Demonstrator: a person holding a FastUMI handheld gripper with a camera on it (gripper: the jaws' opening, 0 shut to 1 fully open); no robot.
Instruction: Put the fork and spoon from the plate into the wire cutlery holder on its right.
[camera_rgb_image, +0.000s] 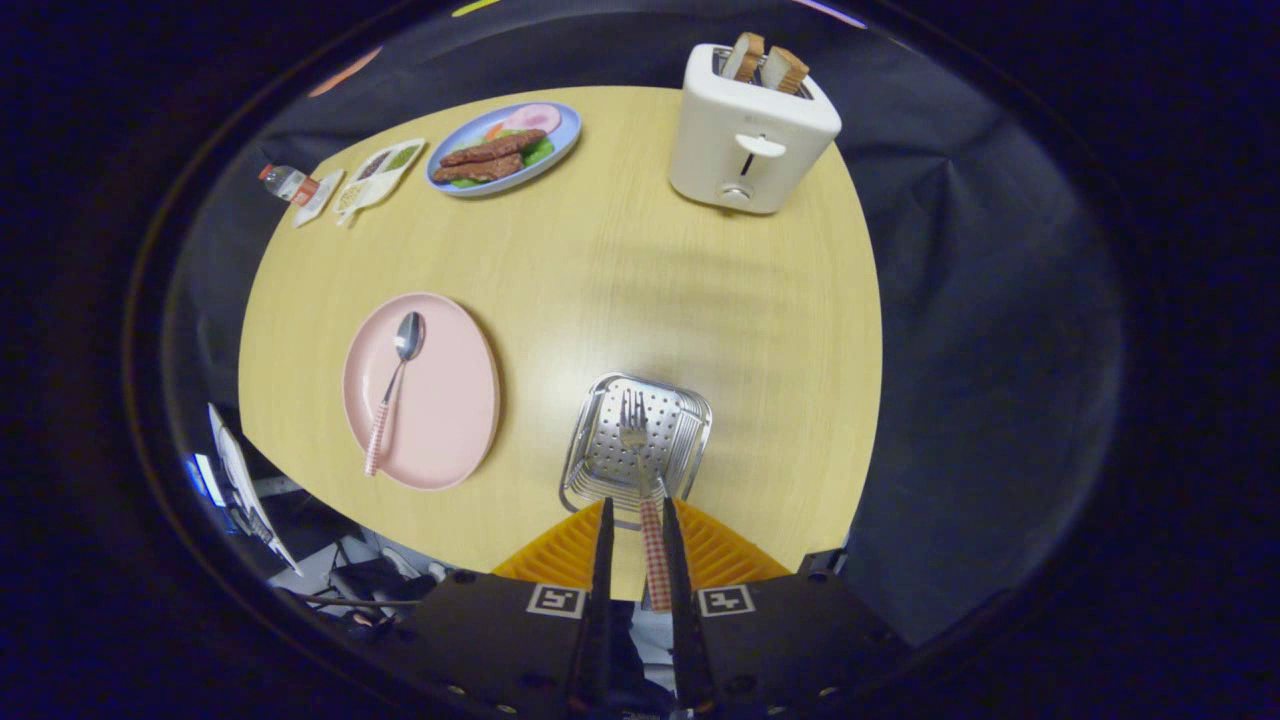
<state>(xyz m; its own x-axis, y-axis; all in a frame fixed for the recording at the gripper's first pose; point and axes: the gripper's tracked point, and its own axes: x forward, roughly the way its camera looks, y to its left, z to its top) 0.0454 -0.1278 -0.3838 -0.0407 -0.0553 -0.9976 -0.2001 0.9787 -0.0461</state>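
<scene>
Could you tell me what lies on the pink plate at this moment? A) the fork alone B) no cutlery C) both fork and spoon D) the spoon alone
D: the spoon lies alone on the pink plate, while the tongs grip the fork by its handle over the wire cutlery holder.

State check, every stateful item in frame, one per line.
hand-held gripper: shut on the fork's handle
fork: held, tines over the holder
wire cutlery holder: upright, nothing resting inside
spoon: lying on the pink plate
toaster: two slices up
</scene>
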